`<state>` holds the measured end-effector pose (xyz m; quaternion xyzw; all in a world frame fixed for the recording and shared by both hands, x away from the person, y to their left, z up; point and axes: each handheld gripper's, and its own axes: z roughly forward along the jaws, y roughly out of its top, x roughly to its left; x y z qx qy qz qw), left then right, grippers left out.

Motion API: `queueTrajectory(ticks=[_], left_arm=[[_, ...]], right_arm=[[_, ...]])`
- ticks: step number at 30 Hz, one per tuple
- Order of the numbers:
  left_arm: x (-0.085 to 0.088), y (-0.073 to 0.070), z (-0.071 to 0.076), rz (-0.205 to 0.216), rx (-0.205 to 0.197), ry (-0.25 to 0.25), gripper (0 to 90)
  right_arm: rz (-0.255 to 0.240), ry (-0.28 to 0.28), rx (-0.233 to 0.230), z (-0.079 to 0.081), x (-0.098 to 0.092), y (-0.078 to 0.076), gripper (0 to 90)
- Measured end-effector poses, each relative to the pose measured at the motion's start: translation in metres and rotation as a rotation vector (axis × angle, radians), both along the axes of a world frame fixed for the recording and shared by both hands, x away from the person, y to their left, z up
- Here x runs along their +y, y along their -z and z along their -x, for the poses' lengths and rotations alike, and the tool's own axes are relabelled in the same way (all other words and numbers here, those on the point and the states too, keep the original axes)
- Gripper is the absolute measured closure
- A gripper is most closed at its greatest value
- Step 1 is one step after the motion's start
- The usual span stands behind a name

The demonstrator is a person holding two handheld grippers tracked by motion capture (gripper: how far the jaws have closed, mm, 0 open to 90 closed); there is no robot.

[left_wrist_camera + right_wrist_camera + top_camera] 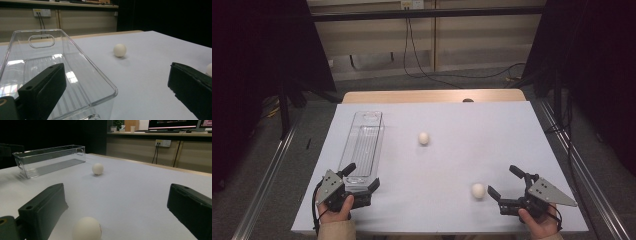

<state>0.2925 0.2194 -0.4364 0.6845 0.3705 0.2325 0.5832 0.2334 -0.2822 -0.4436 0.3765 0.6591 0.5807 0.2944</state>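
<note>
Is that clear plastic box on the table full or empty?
Empty. The clear box shows only its ribbed floor, and both white balls, one mid-table and one nearer the right gripper, lie outside it.

No text, label, brand, number or sign can be read anywhere in these pictures. The monitors (175, 123) at the upper right of the right gripper view show lit lines, but they are too small and blurred to make out. The wall sockets (163, 143) below them, and the socket plate (41, 12) at the upper left of the left gripper view, carry no legible marking. The near egg (86, 228) at the bottom of the right gripper view has a faint dark speck on its right side that cannot be read as a stamp or a letter.
</note>
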Motion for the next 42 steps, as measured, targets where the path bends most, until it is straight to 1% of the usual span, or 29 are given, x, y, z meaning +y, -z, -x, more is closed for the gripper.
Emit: queueTrajectory(ticks=[1,7,10,11,12,13,19,20,23,24,31,32,34,36,37,38,39,42], left_arm=[[0.0,0.0,0.0,-0.01,-0.001,0.006,1.7],[-0.005,-0.001,0.001,-0.008,0.002,0.023,1.7],[-0.007,-0.003,0.001,-0.015,-0.005,0.042,1.7],[-0.01,-0.003,0.001,-0.009,-0.003,0.052,1.7],[-0.01,-0.003,0.001,-0.009,-0.003,0.052,1.7],[-0.012,-0.003,0.001,-0.011,-0.002,0.066,1.7],[-0.014,-0.003,0.001,-0.012,0.0,0.075,1.7],[-0.014,-0.003,0.001,-0.018,0.002,0.077,1.6],[-0.015,-0.003,0.0,-0.015,0.004,0.079,1.7],[-0.016,-0.003,0.0,-0.023,0.003,0.081,1.7],[-0.02,-0.004,0.0,-0.014,0.005,0.104,1.4],[-0.021,-0.004,-0.001,-0.002,0.007,0.106,1.4],[-0.024,-0.004,-0.001,0.002,0.012,0.11,1.4],[-0.025,-0.004,-0.001,-0.001,0.008,0.116,1.4],[-0.027,-0.005,-0.001,-0.004,0.01,0.131,1.4],[-0.027,-0.005,-0.001,-0.004,0.01,0.131,1.4],[-0.031,-0.005,-0.001,-0.009,0.009,0.144,1.4],[-0.035,-0.004,0.0,-0.006,0.016,0.154,1.4]], right_arm=[[0.0,0.0,0.0,0.0,-0.001,0.0,1.3],[0.005,-0.001,0.001,-0.001,-0.001,0.0,1.5],[0.009,-0.007,0.0,0.0,0.001,0.0,1.7],[0.011,-0.009,0.0,0.0,0.001,0.0,1.7],[0.011,-0.009,0.0,0.0,0.001,0.0,1.7],[0.009,-0.009,-0.001,0.0,0.001,0.0,1.7],[0.008,-0.008,-0.001,-0.001,0.001,0.0,1.7],[0.008,-0.01,-0.001,-0.001,0.001,0.0,1.7],[0.009,-0.011,-0.001,-0.001,0.002,0.0,1.7],[0.01,-0.011,0.0,-0.001,0.002,0.0,1.7],[0.006,-0.011,0.001,0.0,0.001,0.0,1.7],[0.006,-0.012,-0.001,-0.001,0.001,0.0,1.7],[0.006,-0.013,0.0,-0.001,0.001,0.0,1.7],[0.007,-0.014,0.0,-0.001,0.002,0.0,1.7],[0.007,-0.014,-0.001,-0.001,0.002,0.0,1.7],[0.005,-0.014,0.0,-0.001,0.002,0.0,1.7],[0.005,-0.013,-0.001,-0.001,0.001,0.0,1.7],[0.005,-0.012,0.0,-0.001,0.001,0.0,1.7]])
